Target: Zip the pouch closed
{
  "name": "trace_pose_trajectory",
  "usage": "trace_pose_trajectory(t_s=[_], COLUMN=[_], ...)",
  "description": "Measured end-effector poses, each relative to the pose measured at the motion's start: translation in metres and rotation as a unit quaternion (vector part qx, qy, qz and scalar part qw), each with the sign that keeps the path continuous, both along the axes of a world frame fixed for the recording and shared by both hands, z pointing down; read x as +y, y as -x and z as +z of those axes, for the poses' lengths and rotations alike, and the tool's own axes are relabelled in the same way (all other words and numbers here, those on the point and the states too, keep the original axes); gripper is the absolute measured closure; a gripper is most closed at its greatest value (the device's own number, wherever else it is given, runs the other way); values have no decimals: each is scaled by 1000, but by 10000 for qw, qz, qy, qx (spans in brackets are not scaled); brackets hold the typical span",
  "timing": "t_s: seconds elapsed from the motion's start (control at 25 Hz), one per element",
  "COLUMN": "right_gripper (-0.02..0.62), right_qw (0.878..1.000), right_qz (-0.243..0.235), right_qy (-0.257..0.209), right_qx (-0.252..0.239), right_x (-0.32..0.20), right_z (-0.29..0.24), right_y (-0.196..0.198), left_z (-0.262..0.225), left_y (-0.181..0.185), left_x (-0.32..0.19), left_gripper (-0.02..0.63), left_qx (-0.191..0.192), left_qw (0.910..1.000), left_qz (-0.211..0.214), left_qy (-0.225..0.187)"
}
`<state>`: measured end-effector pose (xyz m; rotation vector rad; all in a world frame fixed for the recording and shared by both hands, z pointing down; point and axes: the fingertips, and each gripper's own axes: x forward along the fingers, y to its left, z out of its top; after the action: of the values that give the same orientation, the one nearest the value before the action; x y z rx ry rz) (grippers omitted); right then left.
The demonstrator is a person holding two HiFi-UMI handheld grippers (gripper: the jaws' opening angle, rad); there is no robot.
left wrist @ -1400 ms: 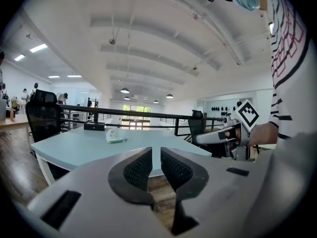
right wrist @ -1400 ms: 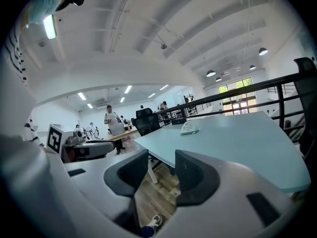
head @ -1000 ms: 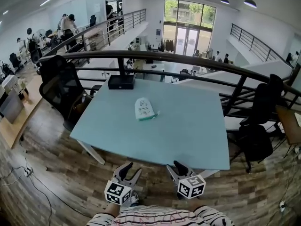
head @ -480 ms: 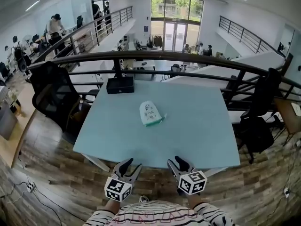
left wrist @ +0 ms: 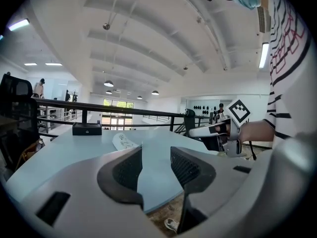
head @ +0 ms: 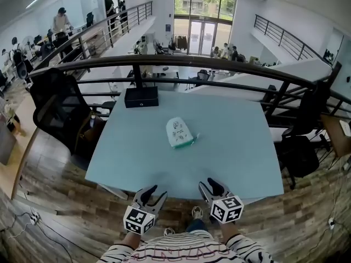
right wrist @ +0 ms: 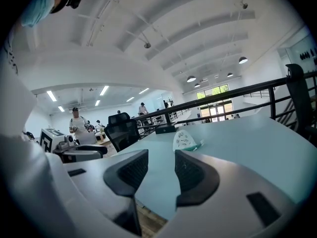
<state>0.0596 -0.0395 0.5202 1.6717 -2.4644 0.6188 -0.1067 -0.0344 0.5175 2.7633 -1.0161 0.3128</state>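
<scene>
left hand-held gripper (head: pixel 148 193) and right hand-held gripper (head: pixel 211 186), side by side, jaws apart, empty, over the near edge of pale teal rectangular surface (head: pixel 236 152). well ahead, mid-surface: small white fabric pouch with green edge (head: pixel 179 132), lying flat, untouched. beyond, at far edge: black rectangular box (head: pixel 141 96).

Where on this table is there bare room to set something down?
Bare: the near strip of the table between the pouch and front edge, and everything right of the pouch. Only the far left holds a black box.
</scene>
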Motion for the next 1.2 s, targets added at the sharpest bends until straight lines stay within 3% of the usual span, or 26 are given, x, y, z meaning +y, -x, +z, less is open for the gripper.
trace_pose_trajectory(t_s=[0.32,0.72,1.2], right_gripper=[433,433,433], right_qw=[9997,9965,9809], right_qz=[-198,-702,-1505], right_qy=[19,128,152], right_qx=[174,430,1223], right_x=[-71,-158,-234], right_z=[3,10,38], right_y=[-25,-65,-84], left_z=[4,8,24], left_y=[-6,-48,-67], left_x=[-52,-112,-152], left_gripper=[448,448,448], left_qx=[-52,-98,-213], left_qw=[9994,9972,9941], left_qz=[-348,-722,-1015], left_qy=[44,168,321])
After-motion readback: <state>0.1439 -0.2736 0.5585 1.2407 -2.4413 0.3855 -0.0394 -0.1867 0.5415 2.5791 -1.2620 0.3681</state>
